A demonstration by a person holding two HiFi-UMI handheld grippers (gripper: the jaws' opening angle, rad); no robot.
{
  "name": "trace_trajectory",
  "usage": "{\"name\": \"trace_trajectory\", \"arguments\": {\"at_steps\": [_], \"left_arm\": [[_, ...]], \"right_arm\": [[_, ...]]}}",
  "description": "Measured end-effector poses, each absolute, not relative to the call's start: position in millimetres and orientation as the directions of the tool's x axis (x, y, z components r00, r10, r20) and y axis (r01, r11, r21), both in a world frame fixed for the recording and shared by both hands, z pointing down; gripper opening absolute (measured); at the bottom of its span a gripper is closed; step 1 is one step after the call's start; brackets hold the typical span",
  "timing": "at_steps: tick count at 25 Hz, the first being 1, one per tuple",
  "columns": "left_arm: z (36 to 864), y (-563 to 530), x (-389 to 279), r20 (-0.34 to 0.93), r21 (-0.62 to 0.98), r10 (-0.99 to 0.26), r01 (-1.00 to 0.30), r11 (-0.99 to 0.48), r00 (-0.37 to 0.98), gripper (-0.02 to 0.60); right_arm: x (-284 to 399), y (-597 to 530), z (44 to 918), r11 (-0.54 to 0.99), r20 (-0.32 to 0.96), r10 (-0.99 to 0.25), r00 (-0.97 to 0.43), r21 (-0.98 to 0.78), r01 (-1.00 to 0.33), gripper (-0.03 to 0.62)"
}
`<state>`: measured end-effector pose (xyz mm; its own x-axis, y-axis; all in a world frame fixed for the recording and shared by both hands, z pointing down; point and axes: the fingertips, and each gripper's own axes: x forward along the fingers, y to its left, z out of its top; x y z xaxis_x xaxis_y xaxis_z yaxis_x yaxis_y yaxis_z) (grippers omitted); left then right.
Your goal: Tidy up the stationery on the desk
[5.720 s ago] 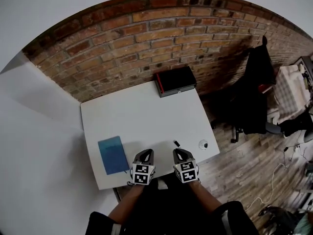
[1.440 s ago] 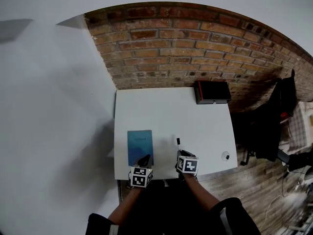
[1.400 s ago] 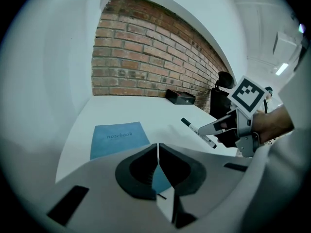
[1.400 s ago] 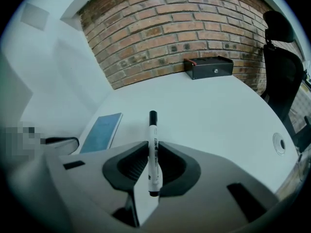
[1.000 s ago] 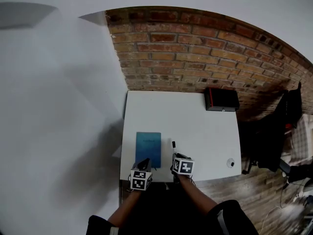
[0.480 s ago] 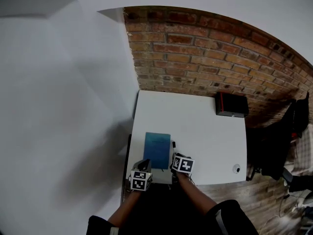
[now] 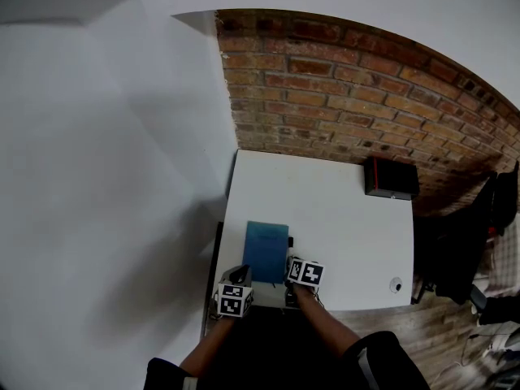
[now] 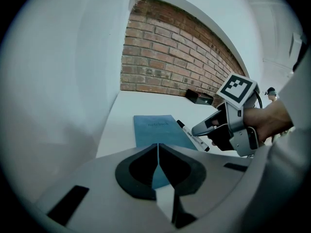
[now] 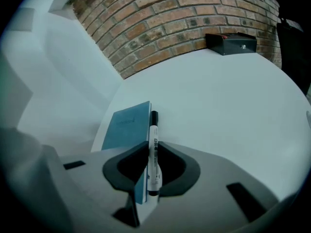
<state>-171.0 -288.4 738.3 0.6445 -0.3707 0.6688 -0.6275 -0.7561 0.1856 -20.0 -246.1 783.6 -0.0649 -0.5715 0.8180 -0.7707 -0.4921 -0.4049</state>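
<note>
The marker (image 9: 154,125) runs lengthwise between the jaws of your right gripper (image 9: 154,148), which are closed on its white barrel. Its black cap sticks out ahead of them, just beside the right edge of the blue notebook (image 9: 127,125). That notebook lies flat on the white desk (image 9: 218,106), straight ahead of your left gripper (image 8: 158,152), whose jaws are pressed together on nothing, and far beyond the right jaws a black box (image 9: 231,41) stands by the brick wall (image 9: 170,13).
</note>
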Motion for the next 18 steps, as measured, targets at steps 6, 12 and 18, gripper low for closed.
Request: {"name": "trace_trajectory", "arguments": {"at_steps": [6, 12, 18], "left_arm": [[742, -289, -171, 0.68, 0.184, -0.362, -0.627, -0.757, 0.638, 0.023], [747, -292, -172, 0.683, 0.187, -0.365, -0.634, -0.75, 0.633, 0.023], [745, -291, -170, 0.688, 0.194, -0.359, -0.636, -0.747, 0.631, 0.023]], "right_arm": [[-24, -249, 788, -0.486, 0.812, -0.575, -0.102, -0.439, -0.756, 0.072], [-30, -250, 794, -0.474, 0.797, -0.584, -0.155, -0.49, -0.732, 0.073], [-31, -251, 793, -0.455, 0.789, -0.581, -0.2, -0.519, -0.724, 0.074]]}}
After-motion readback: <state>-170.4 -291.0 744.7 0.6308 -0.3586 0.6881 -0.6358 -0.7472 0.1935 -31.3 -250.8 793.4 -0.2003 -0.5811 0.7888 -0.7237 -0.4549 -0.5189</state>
